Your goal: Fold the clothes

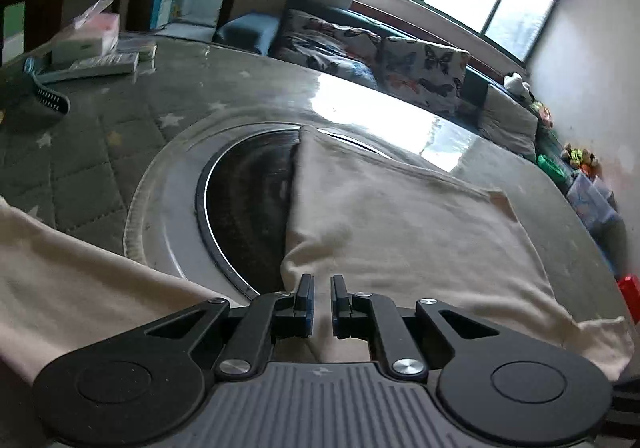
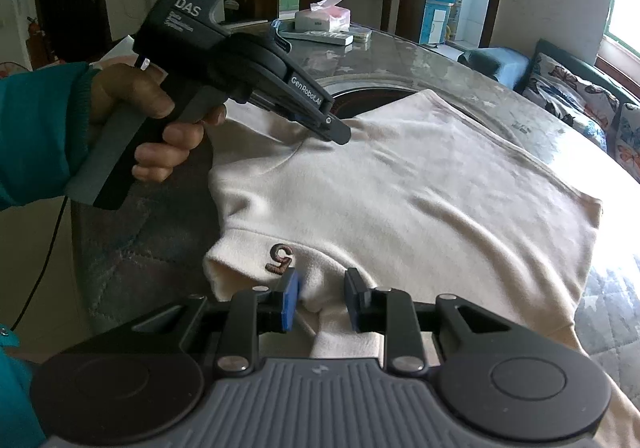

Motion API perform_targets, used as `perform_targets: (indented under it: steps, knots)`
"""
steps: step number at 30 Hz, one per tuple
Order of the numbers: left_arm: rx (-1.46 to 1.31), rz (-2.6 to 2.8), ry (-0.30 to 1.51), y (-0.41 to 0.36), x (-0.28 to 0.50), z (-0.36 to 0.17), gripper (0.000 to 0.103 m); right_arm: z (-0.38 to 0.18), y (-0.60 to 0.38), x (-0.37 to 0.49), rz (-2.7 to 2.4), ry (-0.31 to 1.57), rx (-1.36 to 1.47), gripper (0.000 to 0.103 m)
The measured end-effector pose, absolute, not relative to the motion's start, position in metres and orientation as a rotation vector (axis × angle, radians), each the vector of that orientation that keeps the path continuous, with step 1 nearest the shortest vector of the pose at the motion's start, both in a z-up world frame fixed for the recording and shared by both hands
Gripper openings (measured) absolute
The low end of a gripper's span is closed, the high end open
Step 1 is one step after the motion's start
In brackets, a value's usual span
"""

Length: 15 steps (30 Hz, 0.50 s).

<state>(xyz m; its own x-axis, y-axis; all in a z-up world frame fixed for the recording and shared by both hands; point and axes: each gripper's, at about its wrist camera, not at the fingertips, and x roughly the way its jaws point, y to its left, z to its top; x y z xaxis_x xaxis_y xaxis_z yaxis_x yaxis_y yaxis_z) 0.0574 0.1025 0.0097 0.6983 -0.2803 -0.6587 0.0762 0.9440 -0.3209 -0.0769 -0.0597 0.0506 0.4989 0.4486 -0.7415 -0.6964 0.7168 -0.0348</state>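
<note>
A hand (image 2: 160, 115) in a teal sleeve (image 2: 40, 127) holds the left gripper (image 1: 322, 298), jaws narrowly parted over the cream sweatshirt (image 2: 400, 199), nothing between them. The sweatshirt lies flat on the round table (image 1: 100, 151). Right gripper (image 2: 322, 300) open above its hem

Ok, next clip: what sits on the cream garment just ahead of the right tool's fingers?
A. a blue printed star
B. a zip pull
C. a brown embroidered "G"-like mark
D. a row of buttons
C: in the right wrist view a small brown embroidered mark lies on the cream garment just beyond the right tool, near the left blue pad.
</note>
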Motion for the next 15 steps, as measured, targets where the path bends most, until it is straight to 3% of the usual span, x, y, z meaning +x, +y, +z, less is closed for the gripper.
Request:
perform_targets:
  steps: [9,12,15]
  knots:
    - [-0.244,-0.179,0.766,0.095,0.076,0.009,0.010,0.056,-0.069,-0.074,0.715,0.773,-0.312,0.026]
    - [-0.267,-0.172,0.776,0.100,0.079,0.008,0.010,0.059,-0.074,-0.071,0.698,0.761,-0.296,0.032]
    - [-0.250,-0.190,0.759,0.095,0.079,0.014,0.010,0.063,-0.087,-0.060,0.636,0.745,-0.268,0.032]
